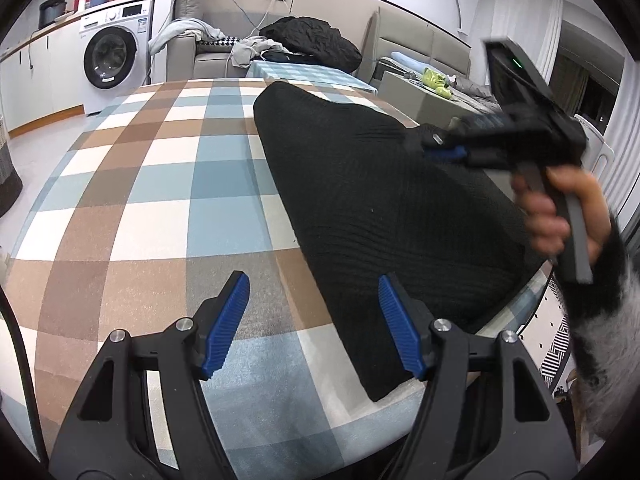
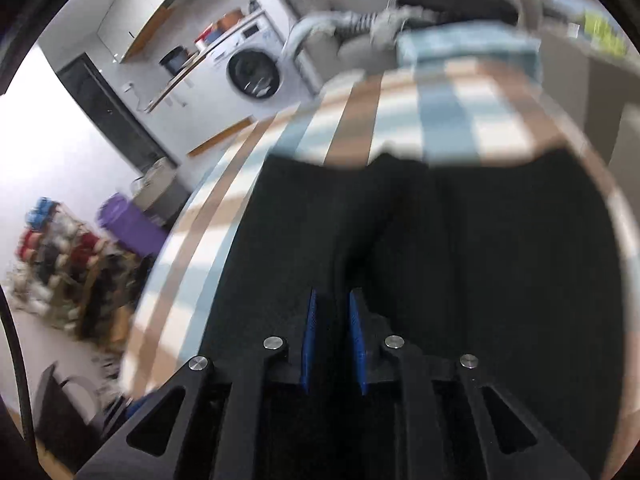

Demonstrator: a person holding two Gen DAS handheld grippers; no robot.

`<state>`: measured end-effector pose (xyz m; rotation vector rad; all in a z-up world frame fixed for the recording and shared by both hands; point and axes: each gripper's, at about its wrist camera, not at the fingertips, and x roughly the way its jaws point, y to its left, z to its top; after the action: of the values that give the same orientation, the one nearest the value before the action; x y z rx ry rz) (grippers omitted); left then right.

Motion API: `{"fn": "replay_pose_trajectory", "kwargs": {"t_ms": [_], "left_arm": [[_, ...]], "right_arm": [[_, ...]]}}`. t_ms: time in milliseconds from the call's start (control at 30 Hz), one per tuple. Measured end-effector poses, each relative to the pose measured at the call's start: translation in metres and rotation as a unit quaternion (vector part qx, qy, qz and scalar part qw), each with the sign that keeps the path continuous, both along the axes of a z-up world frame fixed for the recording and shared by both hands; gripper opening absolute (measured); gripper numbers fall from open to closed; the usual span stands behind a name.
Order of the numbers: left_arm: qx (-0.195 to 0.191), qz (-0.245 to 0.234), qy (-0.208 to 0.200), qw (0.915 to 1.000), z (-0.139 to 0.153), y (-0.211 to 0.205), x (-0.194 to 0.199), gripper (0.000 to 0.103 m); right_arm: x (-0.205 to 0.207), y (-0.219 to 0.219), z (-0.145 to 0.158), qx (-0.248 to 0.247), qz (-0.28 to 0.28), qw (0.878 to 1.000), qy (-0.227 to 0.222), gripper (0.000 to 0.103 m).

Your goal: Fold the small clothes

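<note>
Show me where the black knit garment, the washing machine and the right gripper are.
black knit garment (image 1: 380,208), left wrist view, middle of the fabric
washing machine (image 1: 110,56), left wrist view, round door
right gripper (image 2: 333,332), right wrist view, between its blue pads

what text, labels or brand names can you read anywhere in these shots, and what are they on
None can be read.
Washing machine: a small brand mark and a sticker on its front panel, both too small to read.
Right claw: a bluish label on its body, blurred by motion.
Black garment, checked cloth and left claw: no print or tag showing.
Right wrist view: too blurred for any lettering.
</note>
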<state>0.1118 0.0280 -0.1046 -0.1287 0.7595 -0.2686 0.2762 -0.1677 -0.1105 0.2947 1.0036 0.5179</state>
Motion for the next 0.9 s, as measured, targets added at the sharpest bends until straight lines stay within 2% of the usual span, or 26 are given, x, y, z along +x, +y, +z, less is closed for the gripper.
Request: {"fn": "replay_pose_trajectory", "kwargs": {"t_ms": [133,267,433,467,533,600,700,767,833,900], "left_arm": [[0.001,-0.002,0.004,1.0000,-0.003,0.000,0.002,0.065],[0.005,-0.007,0.005,0.9999,-0.004,-0.003,0.002,0.065],[0.005,-0.012,0.010,0.9999,-0.007,-0.007,0.004,0.065],[0.006,-0.013,0.008,0.9999,-0.007,-0.008,0.003,0.065],[0.010,-0.014,0.006,0.9998,-0.006,-0.008,0.002,0.065],[0.010,-0.012,0.007,0.9999,-0.006,-0.009,0.002,0.065],[0.008,-0.007,0.005,0.9999,-0.005,-0.007,0.001,0.065],[0.006,-0.004,0.002,1.0000,-0.004,-0.006,0.000,0.065],[0.005,-0.004,0.002,1.0000,-0.004,-0.006,0.000,0.065],[0.004,-0.005,0.005,1.0000,-0.005,-0.007,0.001,0.065]], "right_arm": [[-0.052,-0.023,-0.008,0.020,0.018,1.000,0.003,0.038],[-0.104,-0.041,-0.011,0.008,0.025,1.000,-0.012,0.038],[-0.124,-0.048,-0.018,-0.011,0.044,0.999,-0.029,0.038],[-0.124,-0.045,-0.020,-0.015,0.054,0.998,-0.032,0.036],[-0.123,-0.037,-0.023,-0.042,0.068,0.996,-0.036,0.017],[-0.126,-0.030,-0.017,-0.055,0.084,0.994,-0.052,0.005],[-0.144,-0.039,0.006,-0.040,0.062,0.992,-0.106,0.003],[-0.156,-0.051,0.013,-0.030,0.032,0.991,-0.125,0.003],[-0.166,-0.061,0.007,-0.031,-0.003,0.993,-0.115,0.002],[-0.168,-0.059,-0.008,-0.062,-0.001,0.994,-0.085,0.002]]}}
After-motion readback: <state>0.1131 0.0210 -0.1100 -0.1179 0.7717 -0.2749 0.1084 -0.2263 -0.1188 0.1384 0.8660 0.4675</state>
